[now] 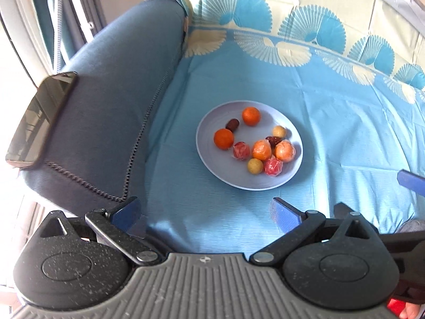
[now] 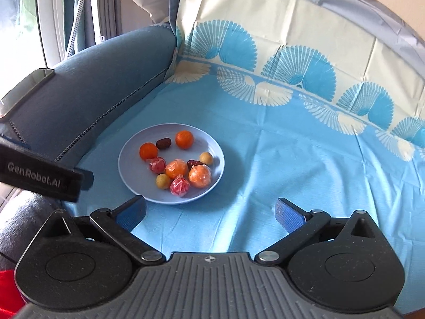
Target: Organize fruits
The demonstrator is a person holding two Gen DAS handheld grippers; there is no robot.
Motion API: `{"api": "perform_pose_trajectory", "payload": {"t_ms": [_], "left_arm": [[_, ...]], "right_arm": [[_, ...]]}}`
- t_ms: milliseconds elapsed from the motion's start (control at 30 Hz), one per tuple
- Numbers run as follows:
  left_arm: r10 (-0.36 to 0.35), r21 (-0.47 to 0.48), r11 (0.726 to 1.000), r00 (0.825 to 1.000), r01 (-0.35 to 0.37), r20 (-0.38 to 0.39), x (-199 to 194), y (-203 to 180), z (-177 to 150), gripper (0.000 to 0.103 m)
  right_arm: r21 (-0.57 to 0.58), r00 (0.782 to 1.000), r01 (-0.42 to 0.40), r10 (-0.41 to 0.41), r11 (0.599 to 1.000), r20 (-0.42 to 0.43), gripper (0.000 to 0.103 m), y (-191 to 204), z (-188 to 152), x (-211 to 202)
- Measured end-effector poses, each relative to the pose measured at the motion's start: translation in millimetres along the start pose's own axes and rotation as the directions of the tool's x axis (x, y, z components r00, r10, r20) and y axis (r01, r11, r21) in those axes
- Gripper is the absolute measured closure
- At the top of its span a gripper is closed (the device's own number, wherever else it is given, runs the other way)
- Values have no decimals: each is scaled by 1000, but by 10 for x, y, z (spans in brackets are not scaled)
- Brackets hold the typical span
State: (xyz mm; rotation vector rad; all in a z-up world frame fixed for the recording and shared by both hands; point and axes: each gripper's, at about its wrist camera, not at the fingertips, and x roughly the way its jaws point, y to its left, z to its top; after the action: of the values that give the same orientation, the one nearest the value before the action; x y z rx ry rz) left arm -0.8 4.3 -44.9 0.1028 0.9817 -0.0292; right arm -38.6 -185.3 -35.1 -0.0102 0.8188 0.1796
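Note:
A pale blue plate (image 1: 212, 164) (image 2: 132, 183) lies on the blue cloth and holds several fruits. Among them are two bare oranges (image 1: 251, 116) (image 2: 184, 139), two oranges in clear wrap (image 1: 285, 151) (image 2: 200, 176), two red wrapped fruits (image 1: 273, 167) (image 2: 179, 185), two small yellow fruits (image 1: 255, 166) (image 2: 162, 180) and two dark dates (image 1: 232, 125) (image 2: 163, 143). My left gripper (image 1: 205, 214) hangs open above the cloth, short of the plate, with nothing between its fingers. My right gripper (image 2: 211, 214) is open too, to the right of the plate's near rim, and holds nothing.
A blue padded armrest (image 1: 111, 111) (image 2: 87, 93) rises left of the plate, and a dark phone (image 1: 39, 117) (image 2: 24, 90) lies on it. The cloth with fan patterns (image 1: 305, 40) (image 2: 292, 74) runs up the backrest. The left gripper's body (image 2: 42, 175) crosses the right wrist view's left edge.

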Motion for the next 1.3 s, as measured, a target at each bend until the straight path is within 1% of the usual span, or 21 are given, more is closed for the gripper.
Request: {"api": "perform_pose_trajectory", "payload": {"t_ms": [233, 367, 567, 767, 1000, 1167, 1300], "left_arm": [[11, 12, 1000, 998, -12, 55, -268, -41, -56, 0], [8, 20, 1000, 998, -10, 69, -348, -69, -95, 0], [19, 28, 999, 998, -21, 64, -360, -82, -125, 0], [62, 59, 996, 996, -66, 58, -320, -112, -127, 0], [65, 76, 995, 997, -68, 53, -299, -117, -129, 0], [55, 69, 996, 998, -57, 27, -275, -100, -100, 0], [66, 52, 996, 997, -69, 51, -297, -91, -111, 0]], "right_arm": [[-18, 998, 11, -10, 1000, 56, 1, 51, -68, -303], [-13, 998, 18, -17, 1000, 68, 1, 57, -95, -397], [-4, 997, 11, -10, 1000, 71, 1, 57, -132, -462], [3, 997, 12, -12, 1000, 79, 1, 39, -120, -477], [1, 997, 10, -10, 1000, 78, 1, 49, -118, -486], [0, 997, 7, -7, 1000, 81, 1, 56, -117, -500], [3, 997, 6, -6, 1000, 77, 1, 57, -118, -499]]}}
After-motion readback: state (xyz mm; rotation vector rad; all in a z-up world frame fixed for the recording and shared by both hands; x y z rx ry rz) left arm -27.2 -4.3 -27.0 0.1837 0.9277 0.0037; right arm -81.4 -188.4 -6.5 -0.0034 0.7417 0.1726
